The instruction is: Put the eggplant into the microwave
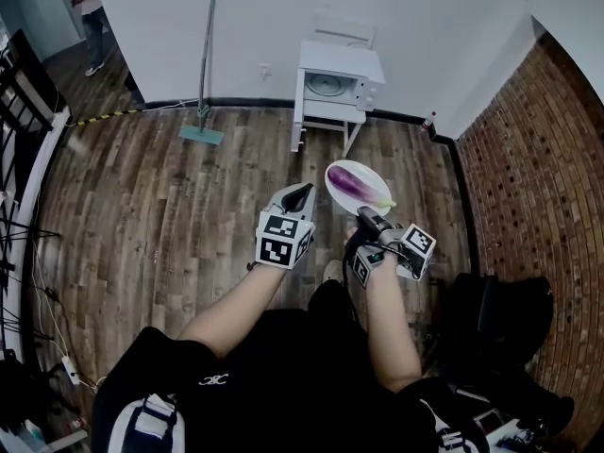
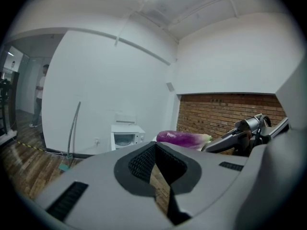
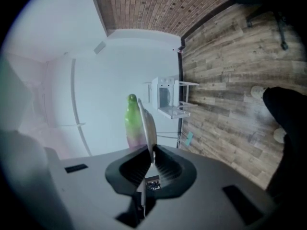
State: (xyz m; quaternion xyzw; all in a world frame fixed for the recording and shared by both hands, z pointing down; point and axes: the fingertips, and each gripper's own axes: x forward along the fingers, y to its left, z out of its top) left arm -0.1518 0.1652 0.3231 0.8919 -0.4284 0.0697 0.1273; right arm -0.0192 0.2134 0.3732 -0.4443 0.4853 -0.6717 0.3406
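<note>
My right claw point(image 1: 364, 213) pinches only the plate point(image 1: 366, 168) rim; a tilt could roll the eggplant point(image 1: 355, 184) off before the microwave point(image 1: 332, 85); left claw point(image 1: 298, 196) closed, empty.

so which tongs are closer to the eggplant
Right. The right tongs grip the rim of the white plate carrying the eggplant; the left tongs hover just left of the plate, not touching.

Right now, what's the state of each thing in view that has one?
Left gripper: shut, empty.
Right gripper: shut on the rim of the round white plate.
Plate: held in the air, roughly level.
Long purple eggplant, green stem: lying on the plate.
White box microwave: across the room; door state unclear.
</note>
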